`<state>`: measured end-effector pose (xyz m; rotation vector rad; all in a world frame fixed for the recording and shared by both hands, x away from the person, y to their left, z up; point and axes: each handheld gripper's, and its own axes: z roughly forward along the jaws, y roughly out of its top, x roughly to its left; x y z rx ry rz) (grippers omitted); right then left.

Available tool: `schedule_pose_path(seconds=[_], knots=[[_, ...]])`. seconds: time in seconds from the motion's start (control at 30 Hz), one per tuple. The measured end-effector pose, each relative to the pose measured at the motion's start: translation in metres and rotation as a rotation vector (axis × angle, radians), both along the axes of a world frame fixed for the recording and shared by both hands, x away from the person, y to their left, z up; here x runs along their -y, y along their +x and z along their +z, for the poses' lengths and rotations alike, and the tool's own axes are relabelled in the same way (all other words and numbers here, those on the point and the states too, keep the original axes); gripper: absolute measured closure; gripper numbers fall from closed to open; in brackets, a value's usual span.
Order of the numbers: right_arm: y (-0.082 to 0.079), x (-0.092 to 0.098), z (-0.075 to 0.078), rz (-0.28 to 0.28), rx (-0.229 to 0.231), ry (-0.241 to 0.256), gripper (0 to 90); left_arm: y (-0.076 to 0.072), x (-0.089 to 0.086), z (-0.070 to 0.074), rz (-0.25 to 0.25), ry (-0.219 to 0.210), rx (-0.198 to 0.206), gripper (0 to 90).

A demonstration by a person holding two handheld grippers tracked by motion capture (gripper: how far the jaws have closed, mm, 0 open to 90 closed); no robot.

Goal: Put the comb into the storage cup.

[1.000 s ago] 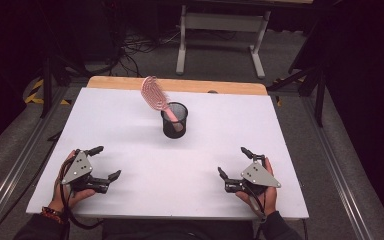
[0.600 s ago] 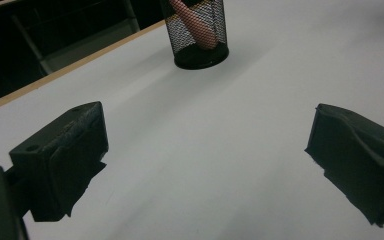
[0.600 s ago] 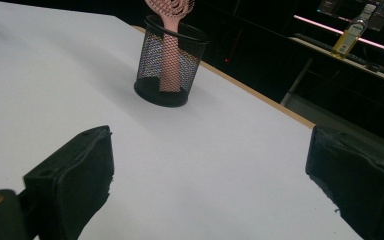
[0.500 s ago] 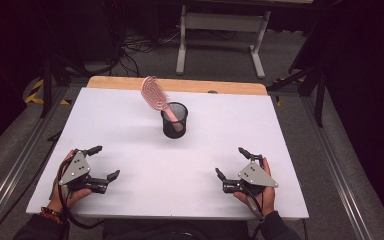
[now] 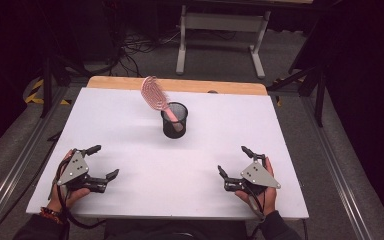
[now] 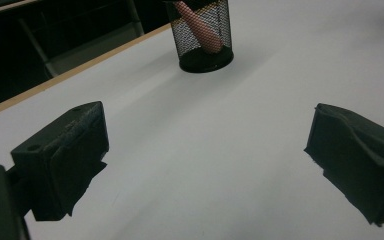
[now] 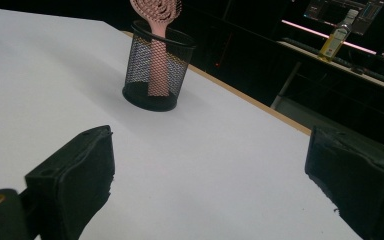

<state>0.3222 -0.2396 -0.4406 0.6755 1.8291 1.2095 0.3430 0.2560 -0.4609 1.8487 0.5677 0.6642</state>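
When we look across the white table (image 5: 130, 125), we count two grippers: our left gripper (image 5: 103, 162) with jaws wide apart, and our right gripper (image 5: 232, 161) the same. Between them, farther back, stands one black mesh cup (image 5: 174, 120) with one pink hairbrush (image 5: 155, 95) inside.

We see a cup (image 5: 174, 121) mid-counter (image 5: 280, 150), toward the far edge, a brush (image 5: 156, 96) standing in it, tilted left; our left hand-held gripper (image 5: 102, 162) and right hand-held gripper (image 5: 234, 161) rest near the front corners

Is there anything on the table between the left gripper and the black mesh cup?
No. In the left gripper view and the high view, only bare white table lies between the open left gripper and the mesh cup holding the pink hairbrush.
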Motion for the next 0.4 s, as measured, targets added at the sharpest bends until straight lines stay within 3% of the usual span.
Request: schedule_pose_path(seconds=[0.23, 0.4], knots=[[-0.0009, 0.0006, 0.0005, -0.008, 0.015, 0.008, 7.4, 0.0014, -0.0027, -0.0001, -0.003, -0.012, -0.008, 4.4], [0.0006, 0.0000, -0.0011, -0.009, 0.001, 0.006, 7.4, 0.0027, -0.0031, -0.0005, 0.001, -0.024, -0.010, 4.5]])
